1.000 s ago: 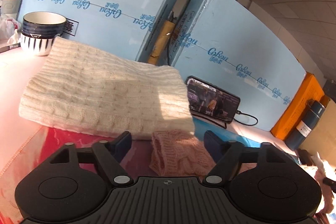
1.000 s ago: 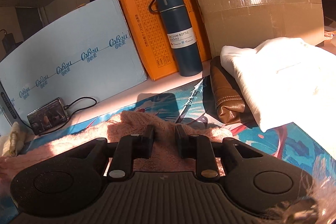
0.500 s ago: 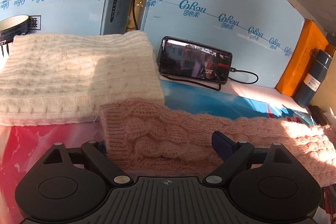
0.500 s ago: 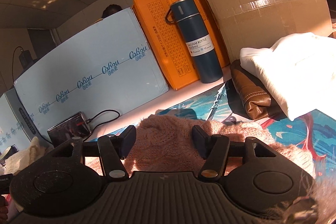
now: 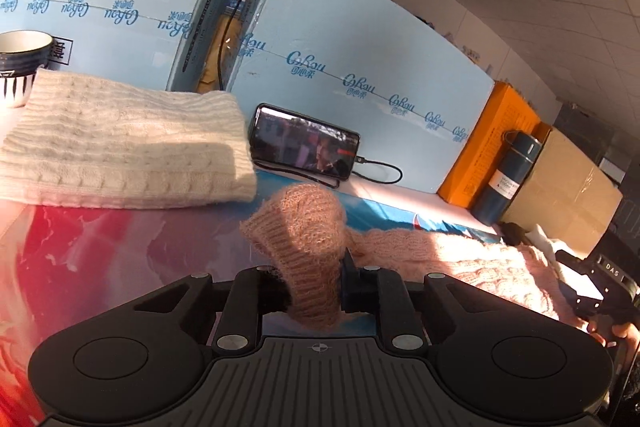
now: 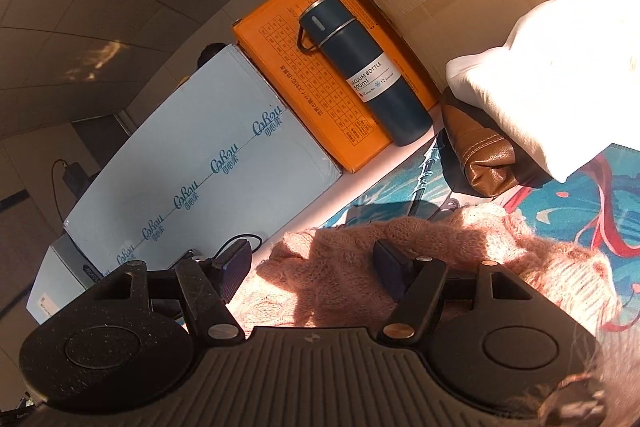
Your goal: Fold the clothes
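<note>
Pink cable-knit wool is what both claws are working on: a pink sweater point(image 5: 460, 259) lies stretched across the patterned mat on the table point(image 5: 100, 247), running from the near middle toward the right. The left claw point(image 5: 314, 287) is clamped tight on the ribbed cuff point(image 5: 304, 227) of one sleeve, which stands up in a bunched loop between its fingers, lifted clear of the mat. Holding it by the cuff gives a firm edge to carry, so my guess is the sleeve is being brought over the body for a fold, though how far the folding has gone cannot be settled from this.

The right claw point(image 6: 316, 267) stands spread wide, its fingers on either side of a rumpled mound of the same sweater point(image 6: 400, 267) and gripping nothing; it looks placed to pin or take the fabric.

Just far and left of the lifted cuff sits a folded cream sweater point(image 5: 120, 143), close enough that a wide swing could drag it. A phone point(image 5: 306, 143) leans against the blue boxes point(image 5: 360, 67) behind, its cable trailing right. On the far right stand a vacuum bottle point(image 6: 364, 71) and an orange box point(image 6: 288, 39), and a folded white garment point(image 6: 560, 75) rests on a brown leather bag point(image 6: 484, 151) near the sweater's right edge, crowding that side.
</note>
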